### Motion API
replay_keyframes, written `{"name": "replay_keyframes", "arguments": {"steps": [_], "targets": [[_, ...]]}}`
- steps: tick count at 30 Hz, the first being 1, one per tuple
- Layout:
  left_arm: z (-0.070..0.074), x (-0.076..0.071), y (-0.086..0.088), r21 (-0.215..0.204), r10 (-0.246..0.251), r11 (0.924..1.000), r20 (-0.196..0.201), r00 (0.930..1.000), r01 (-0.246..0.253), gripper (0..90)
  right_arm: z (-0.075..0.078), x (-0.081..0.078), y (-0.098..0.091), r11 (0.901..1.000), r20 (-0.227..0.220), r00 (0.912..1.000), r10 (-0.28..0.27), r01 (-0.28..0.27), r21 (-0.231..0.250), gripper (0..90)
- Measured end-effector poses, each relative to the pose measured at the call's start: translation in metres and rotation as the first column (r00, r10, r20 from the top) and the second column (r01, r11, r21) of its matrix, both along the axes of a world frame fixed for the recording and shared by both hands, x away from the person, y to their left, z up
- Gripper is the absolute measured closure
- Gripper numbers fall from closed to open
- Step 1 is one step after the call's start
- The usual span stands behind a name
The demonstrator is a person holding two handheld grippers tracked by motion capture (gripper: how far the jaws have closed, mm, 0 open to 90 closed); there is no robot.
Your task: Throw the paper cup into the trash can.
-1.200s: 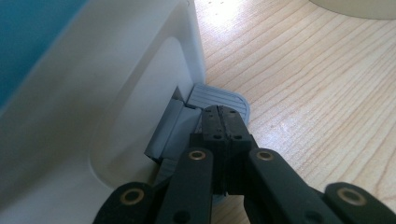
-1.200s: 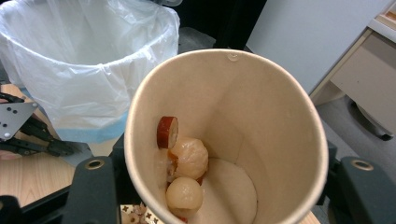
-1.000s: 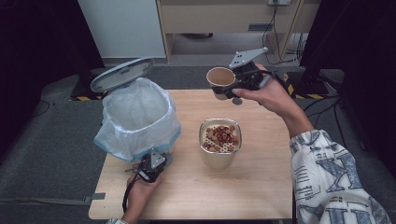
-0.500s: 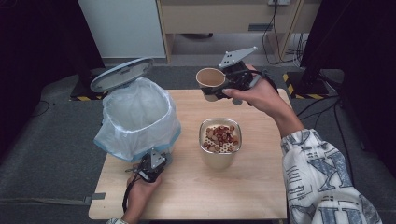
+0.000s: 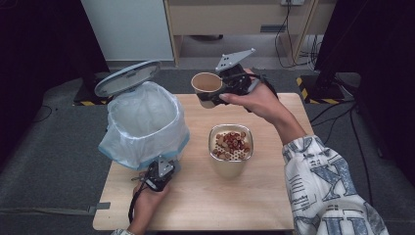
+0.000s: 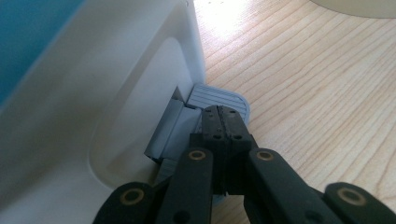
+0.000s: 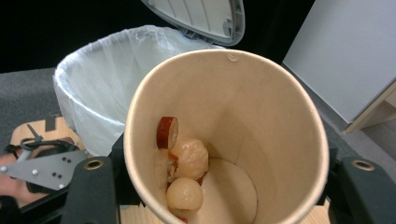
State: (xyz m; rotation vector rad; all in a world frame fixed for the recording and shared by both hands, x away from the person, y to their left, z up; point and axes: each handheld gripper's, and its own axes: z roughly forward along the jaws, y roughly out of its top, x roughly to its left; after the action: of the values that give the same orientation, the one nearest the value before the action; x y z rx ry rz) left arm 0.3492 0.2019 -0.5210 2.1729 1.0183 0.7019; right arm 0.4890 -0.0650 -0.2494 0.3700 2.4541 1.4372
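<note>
Right hand-held gripper is clamping the paper cup of food scraps at upper centre, heading toward the lined bin at left, while left hand-held gripper, jaws clenched, is probably pressing the pedal; next: tip cup over bin.
</note>
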Motion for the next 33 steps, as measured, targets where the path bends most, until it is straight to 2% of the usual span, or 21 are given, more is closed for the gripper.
{"name": "replay_keyframes", "arguments": {"steps": [16,33], "targets": [[0.0,0.0,0.0,0.001,0.001,1.0,0.002,1.0,-0.001,89.1,0.005,-0.001,0.023,0.9972,-0.051,0.9986,0.017,-0.014,0.073,35.6],[0.0,0.0,0.0,0.001,0.001,1.0,0.002,1.0,-0.001,89.2,0.003,-0.005,0.056,0.9954,-0.069,0.9968,0.042,-0.036,0.089,35.6]]}}
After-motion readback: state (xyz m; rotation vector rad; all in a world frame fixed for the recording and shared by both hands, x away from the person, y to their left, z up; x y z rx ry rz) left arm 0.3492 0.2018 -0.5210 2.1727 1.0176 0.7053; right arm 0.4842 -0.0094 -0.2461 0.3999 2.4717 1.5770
